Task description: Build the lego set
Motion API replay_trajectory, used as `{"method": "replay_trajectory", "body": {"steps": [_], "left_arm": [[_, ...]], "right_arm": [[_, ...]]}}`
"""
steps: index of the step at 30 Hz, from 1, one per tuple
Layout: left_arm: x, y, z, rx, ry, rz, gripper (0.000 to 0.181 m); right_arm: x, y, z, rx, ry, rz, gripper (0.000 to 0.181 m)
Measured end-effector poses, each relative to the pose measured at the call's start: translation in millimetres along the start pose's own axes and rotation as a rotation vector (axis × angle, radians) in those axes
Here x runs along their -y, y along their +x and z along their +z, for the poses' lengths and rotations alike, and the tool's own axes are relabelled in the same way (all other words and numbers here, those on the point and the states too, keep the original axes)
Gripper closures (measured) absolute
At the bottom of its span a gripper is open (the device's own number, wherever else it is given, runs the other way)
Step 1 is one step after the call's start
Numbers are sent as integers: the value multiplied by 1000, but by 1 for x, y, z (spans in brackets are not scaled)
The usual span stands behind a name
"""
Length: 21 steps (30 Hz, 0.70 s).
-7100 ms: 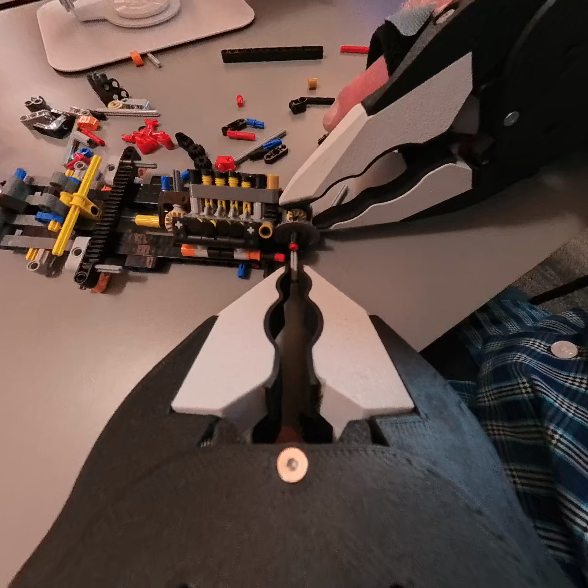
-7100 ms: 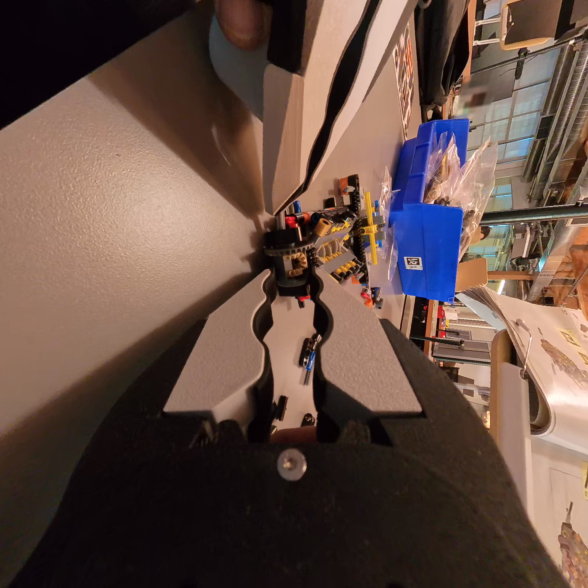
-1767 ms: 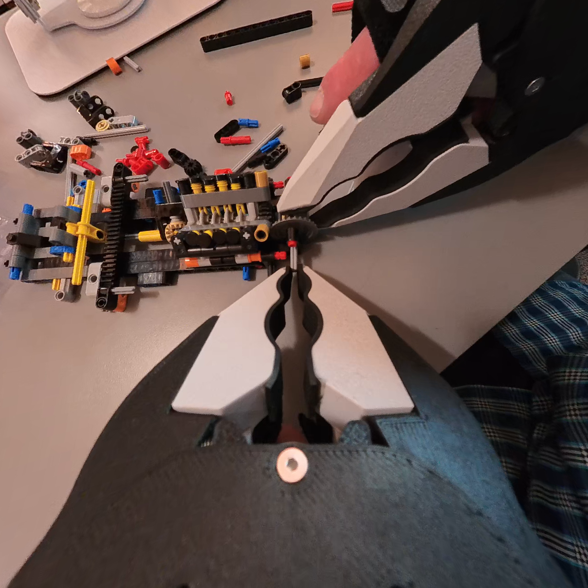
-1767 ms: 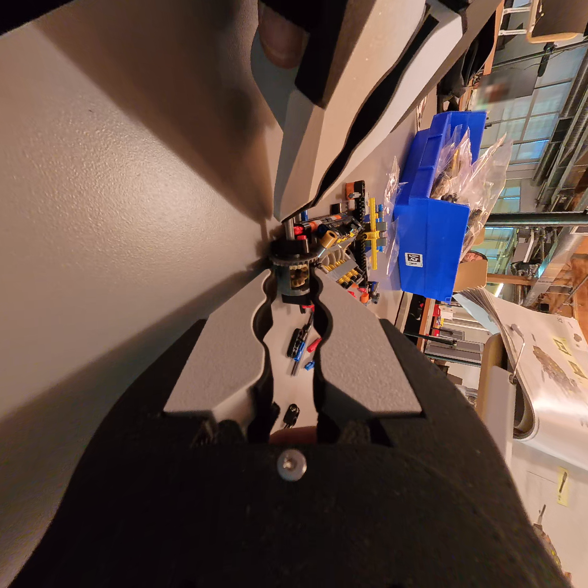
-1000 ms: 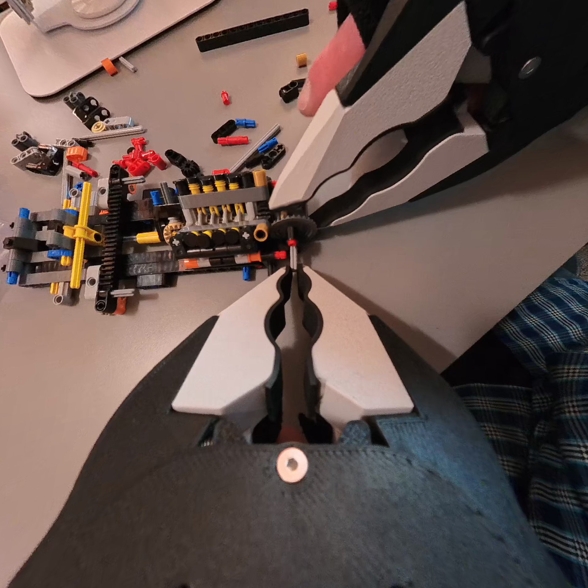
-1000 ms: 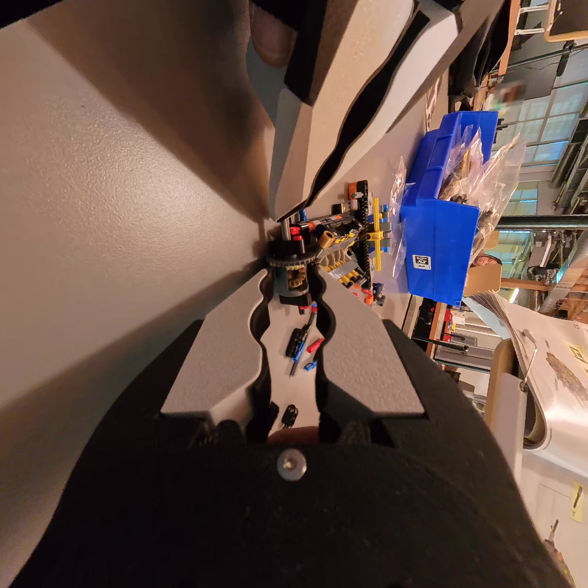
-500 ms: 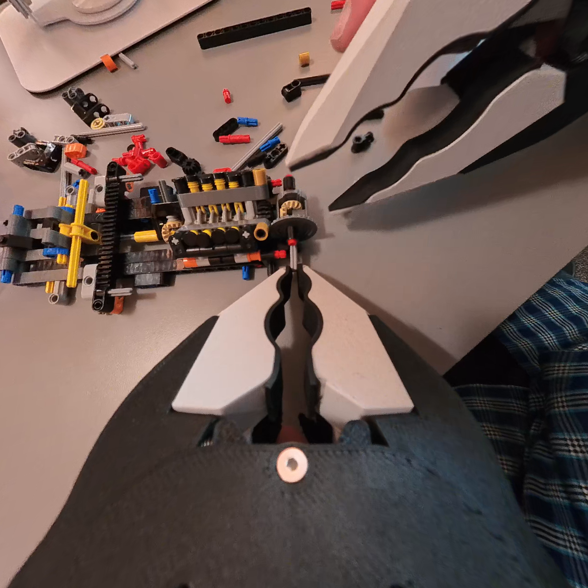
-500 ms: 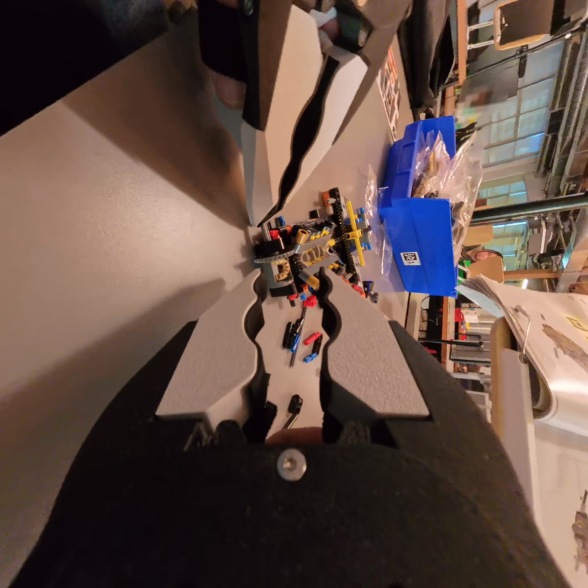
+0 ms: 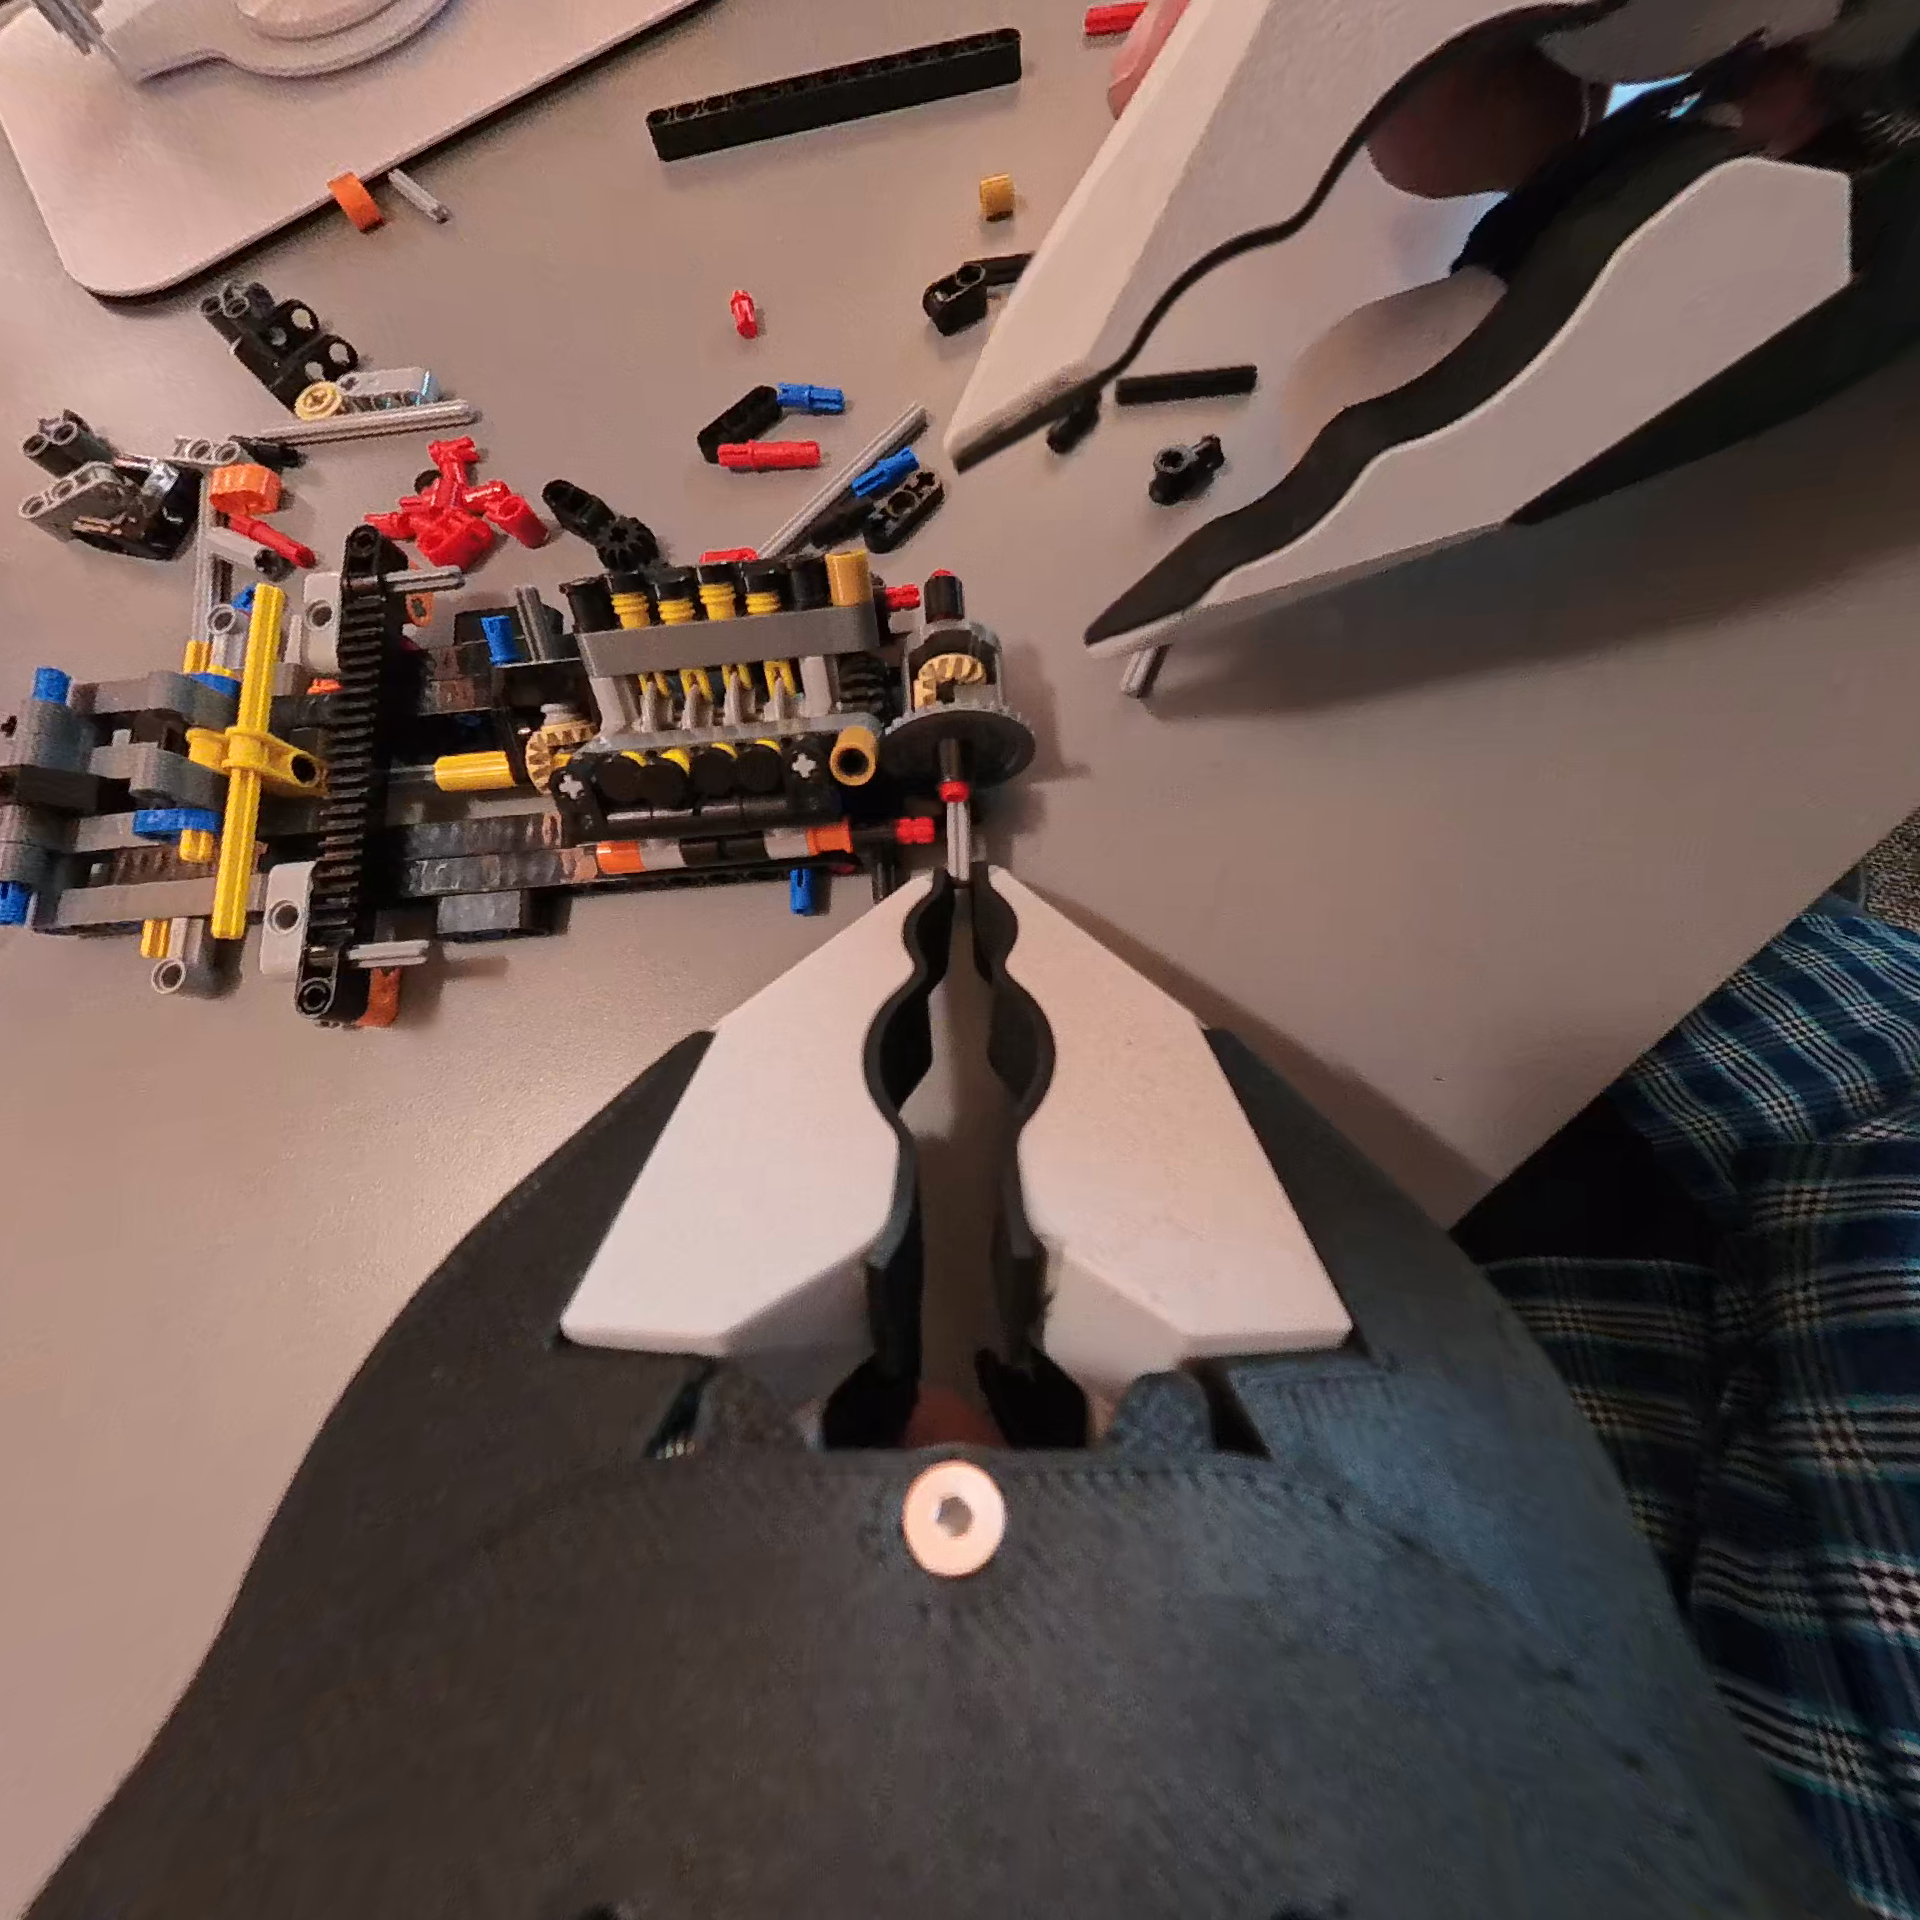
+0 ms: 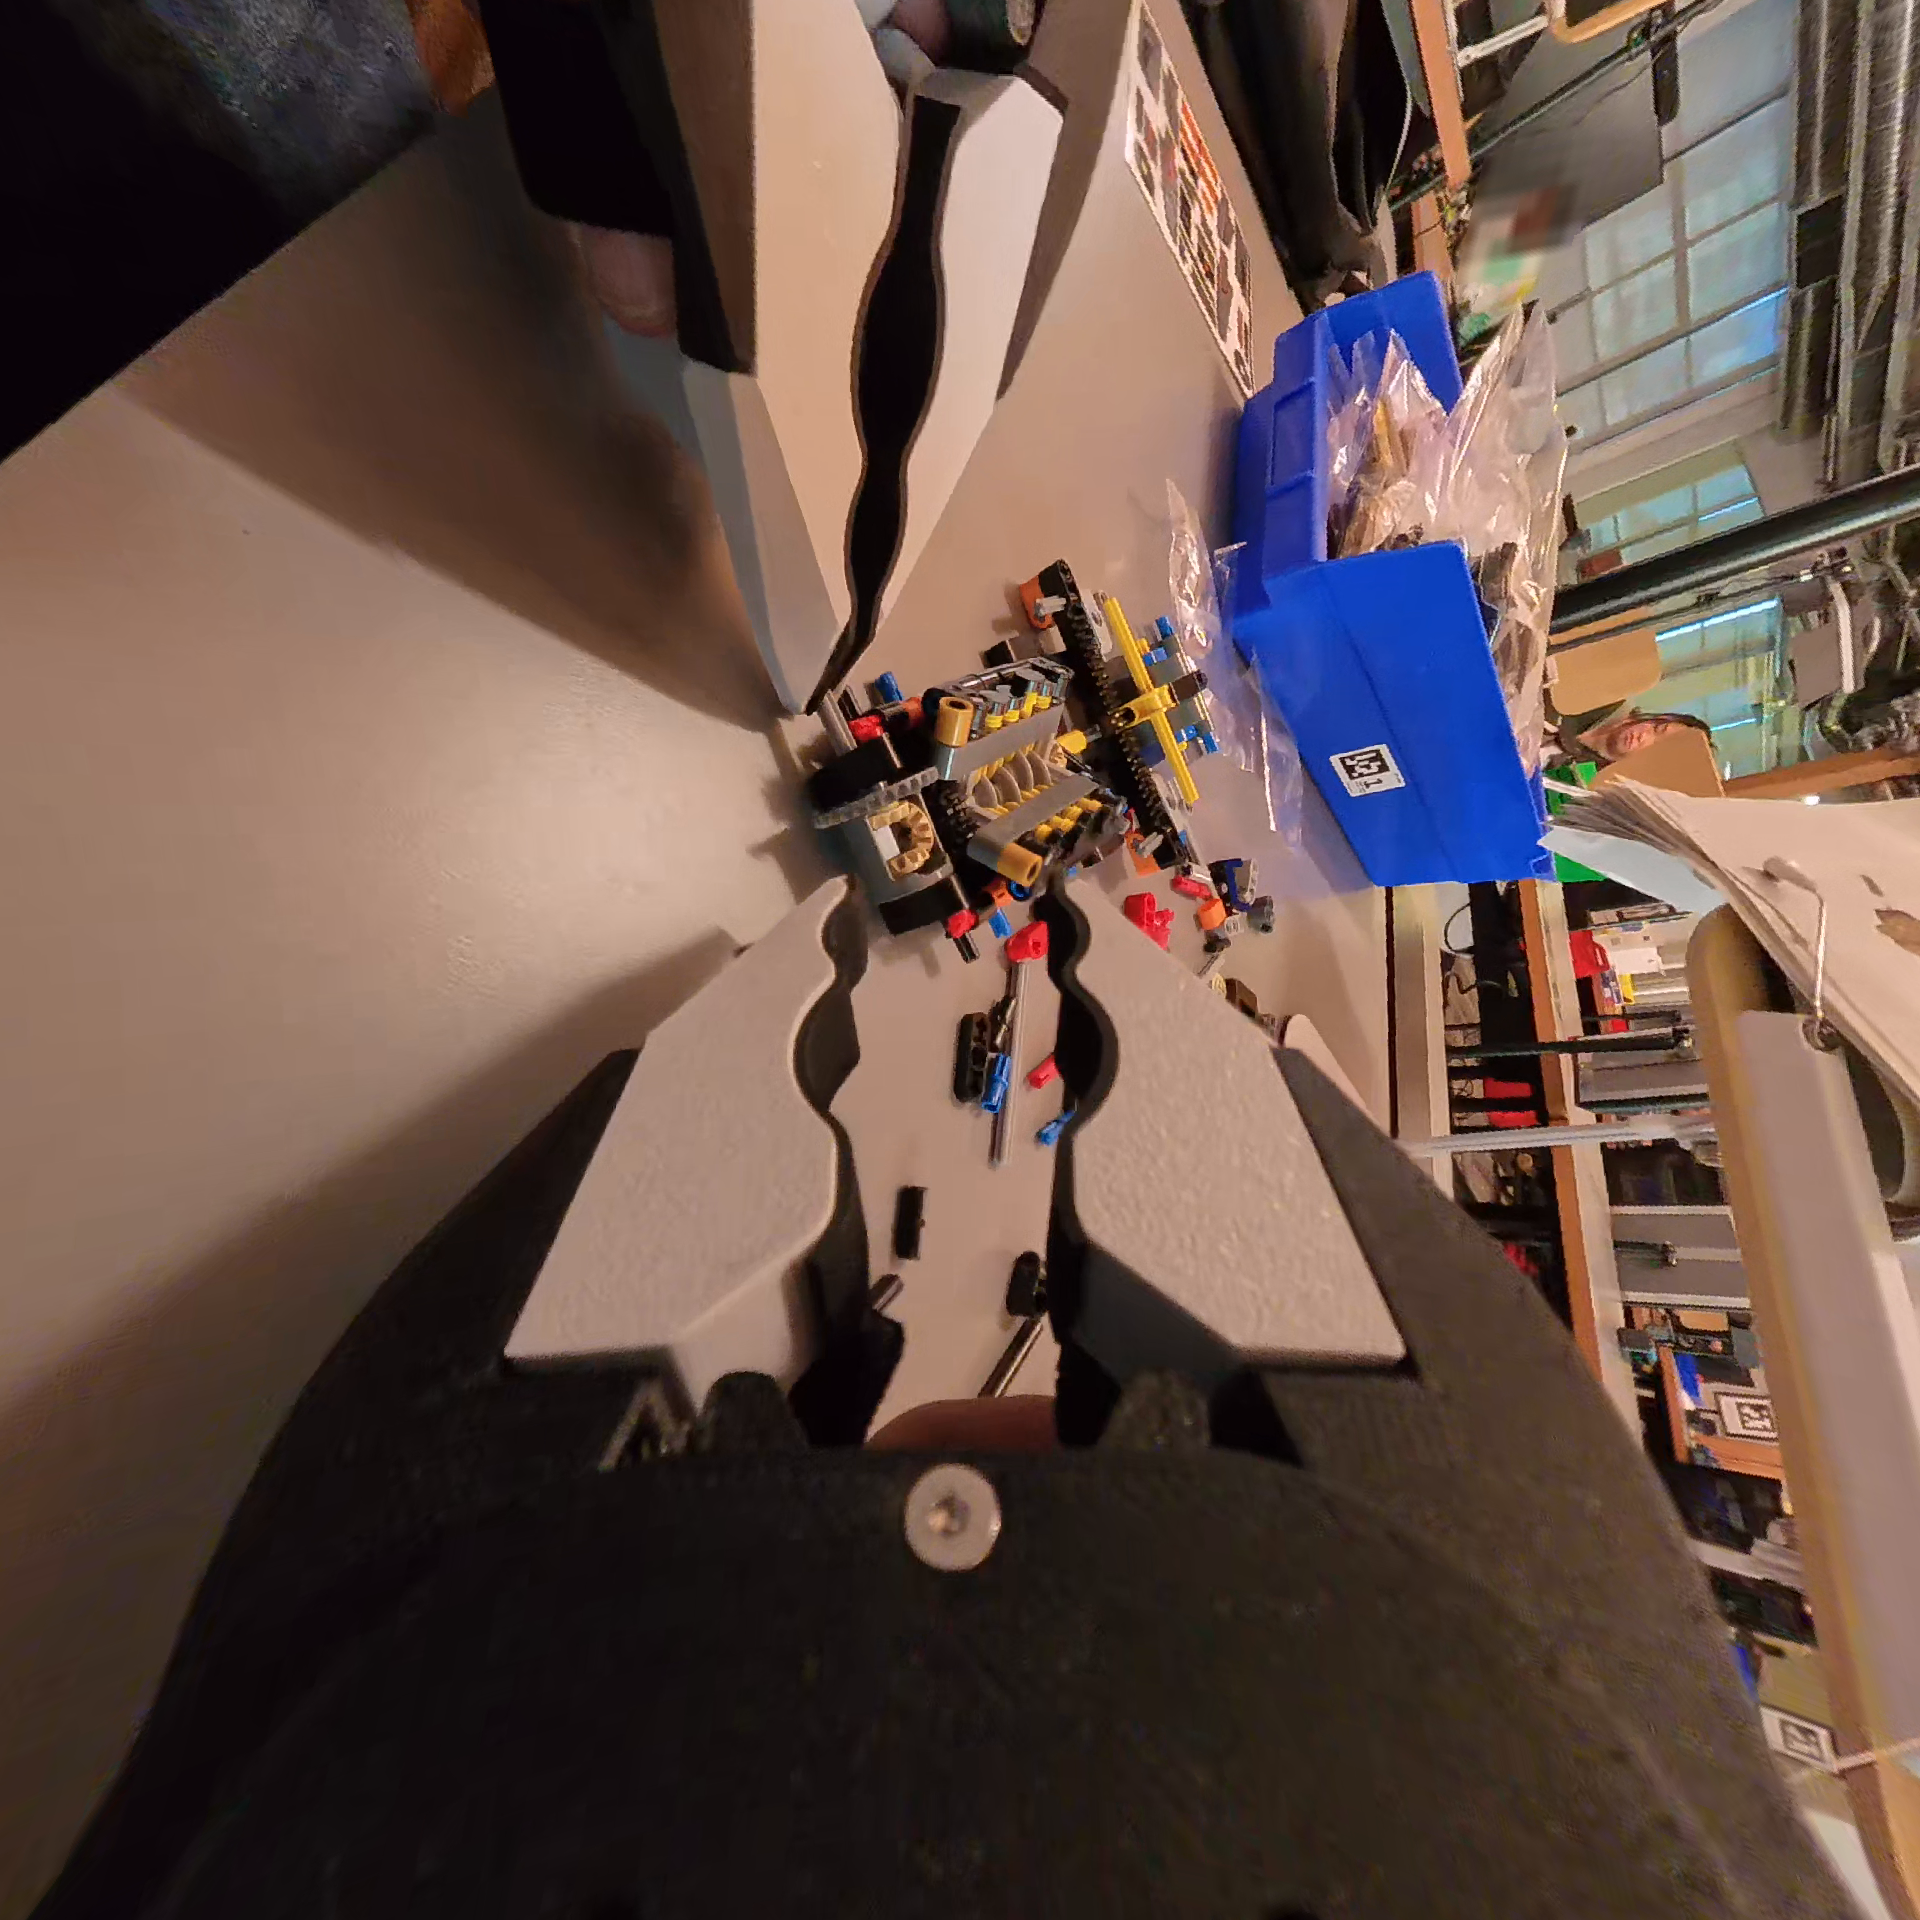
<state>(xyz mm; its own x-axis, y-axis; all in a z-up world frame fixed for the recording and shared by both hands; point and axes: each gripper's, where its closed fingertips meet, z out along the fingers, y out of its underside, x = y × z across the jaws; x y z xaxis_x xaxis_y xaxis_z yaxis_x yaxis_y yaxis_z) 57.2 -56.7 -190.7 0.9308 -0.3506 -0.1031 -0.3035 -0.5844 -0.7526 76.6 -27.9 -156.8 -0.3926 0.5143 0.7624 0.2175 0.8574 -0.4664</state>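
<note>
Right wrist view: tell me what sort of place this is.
Probably a workshop or lab: a blue parts bin stuffed with plastic bags on the grey table, stocked shelving and large industrial windows behind.

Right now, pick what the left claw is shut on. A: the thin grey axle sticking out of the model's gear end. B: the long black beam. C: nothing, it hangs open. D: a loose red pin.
A: the left claw is closed on the thin grey axle that runs into the black gear at the end of the model.
</note>
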Motion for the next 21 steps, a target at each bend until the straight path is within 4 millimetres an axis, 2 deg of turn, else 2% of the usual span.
{"method": "replay_trajectory", "body": {"steps": [1, 21], "left_arm": [[0, 0, 0, 0, 0, 0, 180], [0, 0, 0, -11, 5, -7, 179]], "right_arm": [[-1, 1, 0, -2, 1, 8, 149], [-10, 1, 5, -16, 14, 65, 145]]}}
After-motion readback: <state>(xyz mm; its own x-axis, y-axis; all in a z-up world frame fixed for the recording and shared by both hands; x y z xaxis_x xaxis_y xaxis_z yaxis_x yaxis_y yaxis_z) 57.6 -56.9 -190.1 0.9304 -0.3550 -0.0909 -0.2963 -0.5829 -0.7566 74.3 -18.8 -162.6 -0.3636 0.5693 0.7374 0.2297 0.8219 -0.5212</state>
